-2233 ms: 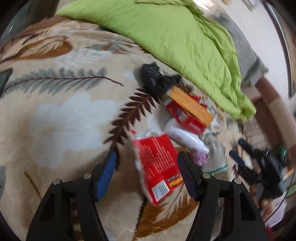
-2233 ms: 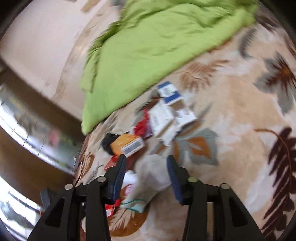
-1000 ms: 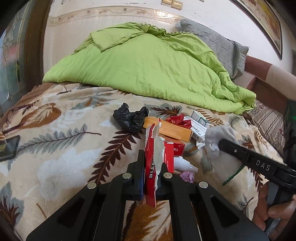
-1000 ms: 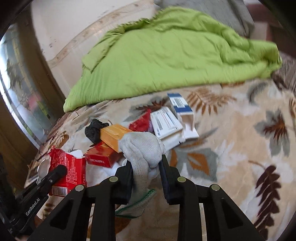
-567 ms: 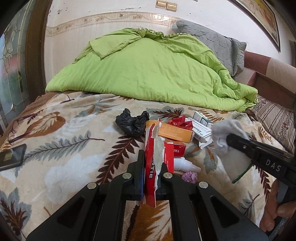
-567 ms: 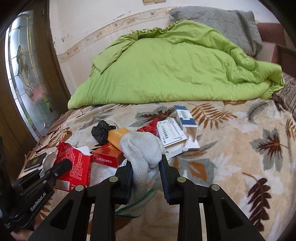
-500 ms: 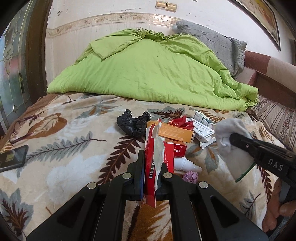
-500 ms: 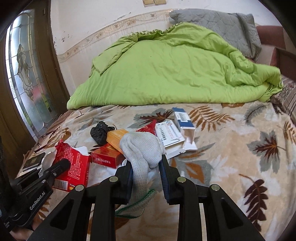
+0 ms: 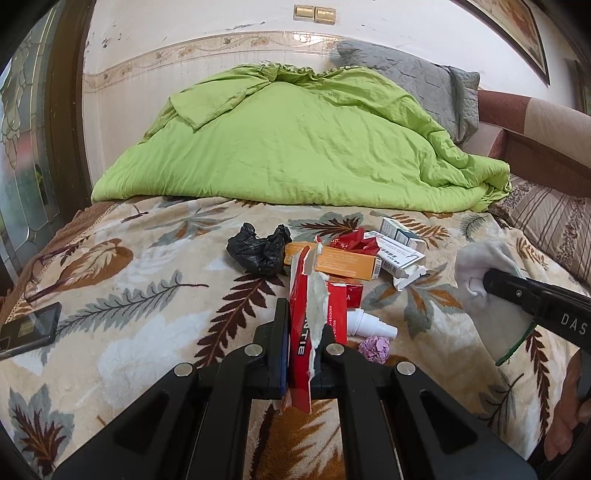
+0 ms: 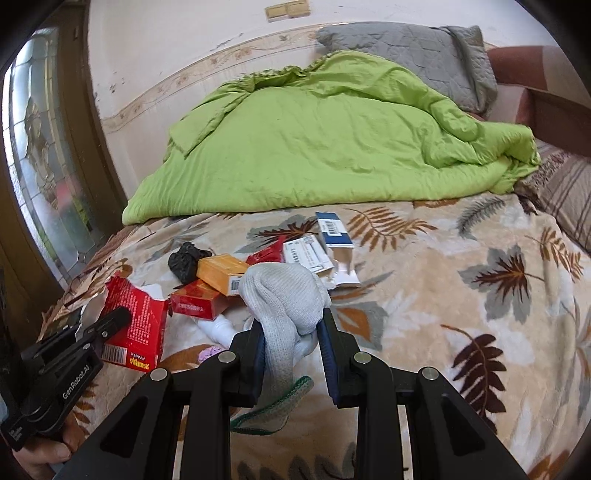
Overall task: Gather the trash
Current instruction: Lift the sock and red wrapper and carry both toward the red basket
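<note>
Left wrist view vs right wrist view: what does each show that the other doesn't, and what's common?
Left wrist only: a phone lying at the blanket's left edge, and a picture frame on the wall at upper right.

Right wrist only: the barcode on the orange box, and the torn red packet seen face-on, clamped in the left gripper.

Both: the green duvet, grey pillow, black bag, and the grey glove held by the right gripper.

green quilt (image 9: 295, 147) heaped at the bed's far end | grey pillow (image 9: 413, 88) behind it against the wall | leaf-patterned blanket (image 9: 140, 295) covers the bed | dark phone (image 9: 29, 328) lies near its left edge
</note>
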The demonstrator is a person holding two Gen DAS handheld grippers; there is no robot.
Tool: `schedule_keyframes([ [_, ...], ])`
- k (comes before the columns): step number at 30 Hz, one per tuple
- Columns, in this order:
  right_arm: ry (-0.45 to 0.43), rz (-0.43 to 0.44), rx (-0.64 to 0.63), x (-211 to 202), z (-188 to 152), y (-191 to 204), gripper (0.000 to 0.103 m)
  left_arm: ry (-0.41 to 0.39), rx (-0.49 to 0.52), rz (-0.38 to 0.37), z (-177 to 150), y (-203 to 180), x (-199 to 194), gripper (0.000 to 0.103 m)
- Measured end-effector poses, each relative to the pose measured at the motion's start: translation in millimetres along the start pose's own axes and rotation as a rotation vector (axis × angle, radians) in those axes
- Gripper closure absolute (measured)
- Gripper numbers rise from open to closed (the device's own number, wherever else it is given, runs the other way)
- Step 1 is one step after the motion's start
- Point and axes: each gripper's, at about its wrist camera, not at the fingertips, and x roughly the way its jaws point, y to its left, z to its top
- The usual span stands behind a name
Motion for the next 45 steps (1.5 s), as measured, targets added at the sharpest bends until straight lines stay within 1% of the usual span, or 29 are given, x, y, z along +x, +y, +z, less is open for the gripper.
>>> schedule_keyframes([
  [4, 0.019, 0.0, 0.03, 0.4, -2.5, -5.0, 0.074, 0.007, -0.004, 0.0, 0.2, 0.4, 1.2, 0.098],
  [12, 0.04, -0.011, 0.034, -2.8, -9.4, -7.1, 0.075, 0.021, -0.01, -0.012, 0.7, 1.5, 6.1, 0.098],
  [21, 0.074, -0.03, 0.066, 3.1, -12.4, -16.4, 0.075, 0.044, -0.012, -0.036, -1.9, -1.4, 13.6, 0.098],
  [26, 0.096, -0.024, 0.067, 1.1, -14.5, -18.4, 0.075, 0.053, -0.019, -0.047, -1.9, 0.9, 16.2, 0.098],
  [32, 0.124, -0.006, 0.077, -18.2, -23.5, -19.0, 0.075, 0.065, -0.018, -0.055, -3.7, -0.9, 15.7, 0.098],
  [38, 0.131, 0.005, 0.092, -49.1, -28.7, -24.9, 0.075, 0.064, -0.002, -0.06, -6.0, -6.2, 8.5, 0.098],
  [42, 0.127, 0.001, 0.116, -69.4, -30.0, -33.5, 0.075, 0.071, -0.027, -0.087, -6.7, -6.6, -0.5, 0.098],
  [45, 0.121, -0.002, 0.14, -85.3, -32.8, -42.7, 0.075, 0.077, -0.023, -0.102, -6.5, -12.3, -7.9, 0.098],
])
